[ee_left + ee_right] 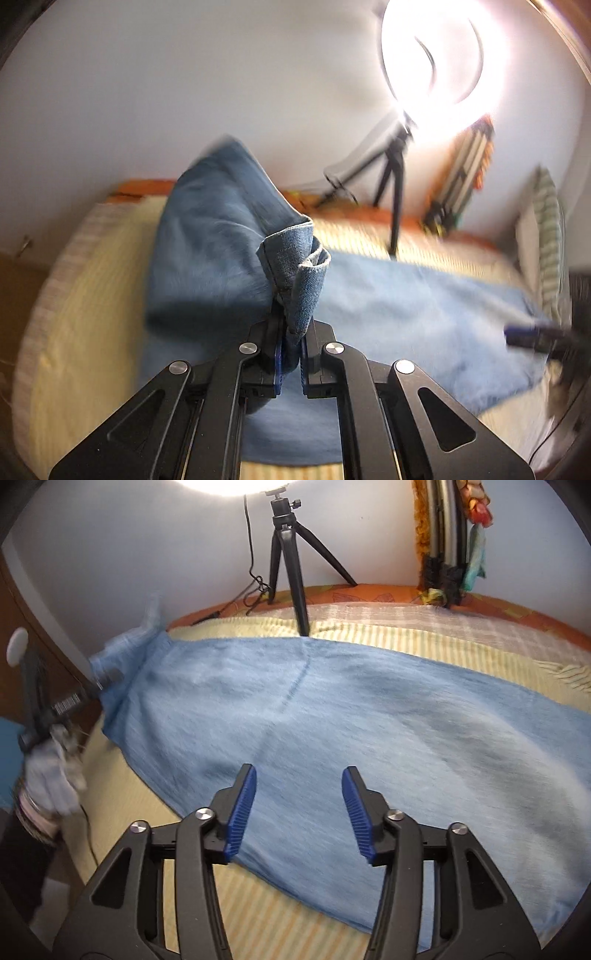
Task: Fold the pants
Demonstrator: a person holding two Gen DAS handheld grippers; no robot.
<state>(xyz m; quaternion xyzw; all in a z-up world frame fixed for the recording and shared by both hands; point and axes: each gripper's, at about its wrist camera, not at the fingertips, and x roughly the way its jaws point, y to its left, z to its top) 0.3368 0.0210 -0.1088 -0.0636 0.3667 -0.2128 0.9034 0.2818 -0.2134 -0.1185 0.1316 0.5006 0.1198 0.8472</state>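
Note:
Light blue denim pants point(332, 716) lie spread across a yellow striped bed cover point(258, 908). My left gripper point(291, 354) is shut on the hem end of the pants point(295, 266) and holds it lifted above the bed; it also shows at the far left of the right wrist view point(99, 683), held by a gloved hand. My right gripper point(299, 812) is open and empty, just above the near edge of the pants. In the left wrist view the right gripper point(524, 334) shows blurred at the right edge.
A black tripod point(291, 557) with a bright ring light point(439, 55) stands on the bed's far side against the white wall. A cable point(255, 579) runs down by it. Colourful hanging items point(443, 554) are at the back right. A striped pillow point(546, 229) lies at the right.

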